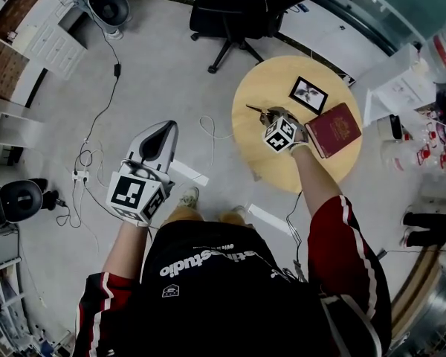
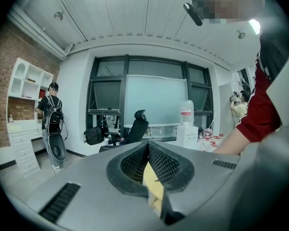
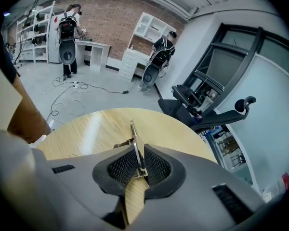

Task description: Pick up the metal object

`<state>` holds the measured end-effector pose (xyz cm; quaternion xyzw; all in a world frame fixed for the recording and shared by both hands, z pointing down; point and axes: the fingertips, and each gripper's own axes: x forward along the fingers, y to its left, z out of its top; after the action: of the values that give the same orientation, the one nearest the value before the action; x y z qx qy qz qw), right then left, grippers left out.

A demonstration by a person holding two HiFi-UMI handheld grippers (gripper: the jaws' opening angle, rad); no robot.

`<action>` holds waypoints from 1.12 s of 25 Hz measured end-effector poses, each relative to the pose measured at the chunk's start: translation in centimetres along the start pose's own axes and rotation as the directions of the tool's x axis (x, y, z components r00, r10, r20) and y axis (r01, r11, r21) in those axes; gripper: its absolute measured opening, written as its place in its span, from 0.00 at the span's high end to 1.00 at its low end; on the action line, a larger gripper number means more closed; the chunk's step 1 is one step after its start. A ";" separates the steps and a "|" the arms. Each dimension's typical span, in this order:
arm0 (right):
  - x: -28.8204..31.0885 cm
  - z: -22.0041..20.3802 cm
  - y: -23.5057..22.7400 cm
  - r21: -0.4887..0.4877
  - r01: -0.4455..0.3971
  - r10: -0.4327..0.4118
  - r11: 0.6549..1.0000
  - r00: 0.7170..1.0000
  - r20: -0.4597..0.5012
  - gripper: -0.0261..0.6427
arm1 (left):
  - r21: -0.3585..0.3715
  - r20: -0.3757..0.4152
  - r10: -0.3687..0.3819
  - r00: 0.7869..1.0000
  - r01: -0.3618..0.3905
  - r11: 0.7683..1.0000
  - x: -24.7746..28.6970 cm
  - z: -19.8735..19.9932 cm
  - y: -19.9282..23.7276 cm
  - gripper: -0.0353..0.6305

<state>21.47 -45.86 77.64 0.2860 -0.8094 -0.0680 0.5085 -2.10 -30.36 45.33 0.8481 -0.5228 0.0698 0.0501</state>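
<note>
- Your right gripper (image 3: 137, 158) clamps the metal object (image 3: 133, 136) over the round table (image 3: 86, 129).
- Off the table, your left gripper (image 2: 148, 150) holds its jaws together.
- Red book (image 1: 334, 129) on the table: cover print unreadable.

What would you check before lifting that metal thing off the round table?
1. Grip: right gripper fingers pinch the metal object: ok.
2. Metal object already clear of the table: cannot tell.
3. Neighbours: red book and framed picture lie apart from the grip: ok.
4. Other hand: left gripper away over the floor, shut, empty: ok.
</note>
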 end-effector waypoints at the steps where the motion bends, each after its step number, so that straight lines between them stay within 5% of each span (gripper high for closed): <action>1: -0.2 0.1 -0.1 0.000 -0.004 0.004 1.000 1.000 -0.004 0.88 | 0.000 0.004 -0.001 1.000 0.001 1.000 0.0 0.3 0.0 0.92; 19: -4.7 1.0 -0.3 0.194 0.028 -0.030 0.981 1.000 0.007 0.92 | 0.014 0.061 -0.070 0.996 0.069 0.997 0.5 2.6 -0.2 0.92; 28: -8.9 3.7 2.3 0.340 0.074 -0.102 0.937 0.993 0.065 0.92 | 0.046 0.080 -0.130 0.988 0.127 0.991 2.4 3.2 -0.5 0.92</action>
<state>20.18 -39.88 69.82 0.4018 -0.8154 0.0374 0.4151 -0.38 -32.70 42.62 0.8831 -0.4671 0.0421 0.0153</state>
